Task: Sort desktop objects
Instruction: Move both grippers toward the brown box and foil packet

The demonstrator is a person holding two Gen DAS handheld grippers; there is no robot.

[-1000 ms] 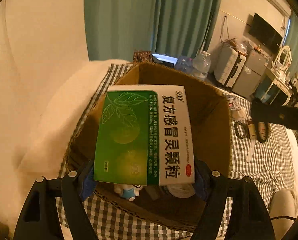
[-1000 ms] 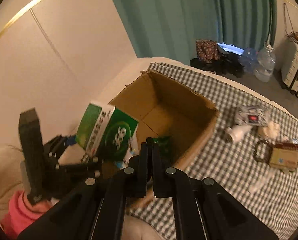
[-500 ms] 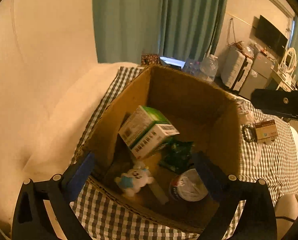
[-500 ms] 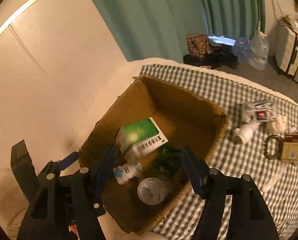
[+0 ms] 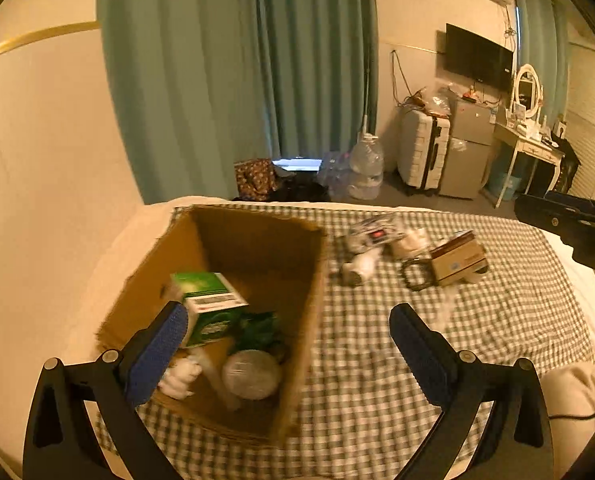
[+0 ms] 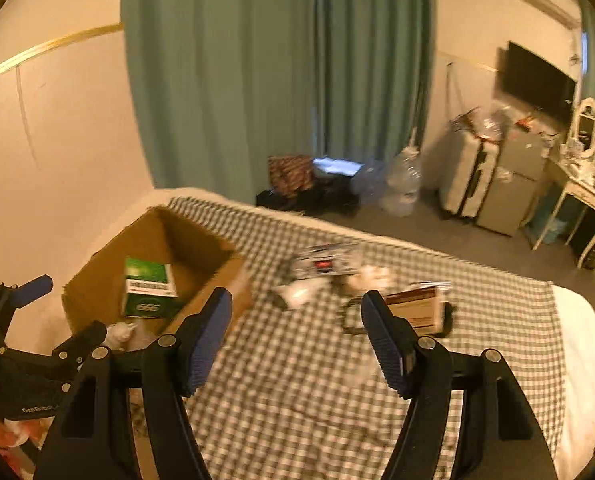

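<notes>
Cardboard box sits on checked bedspread; both jaws wide, empty.

medicine box in cardboard box, loose items to its right on cloth

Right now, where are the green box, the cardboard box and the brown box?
green box (image 5: 213, 304): left wrist view, its white barcoded end.
cardboard box (image 5: 297, 344): left wrist view, its right wall.
brown box (image 6: 415, 308): right wrist view, its side face.
</notes>
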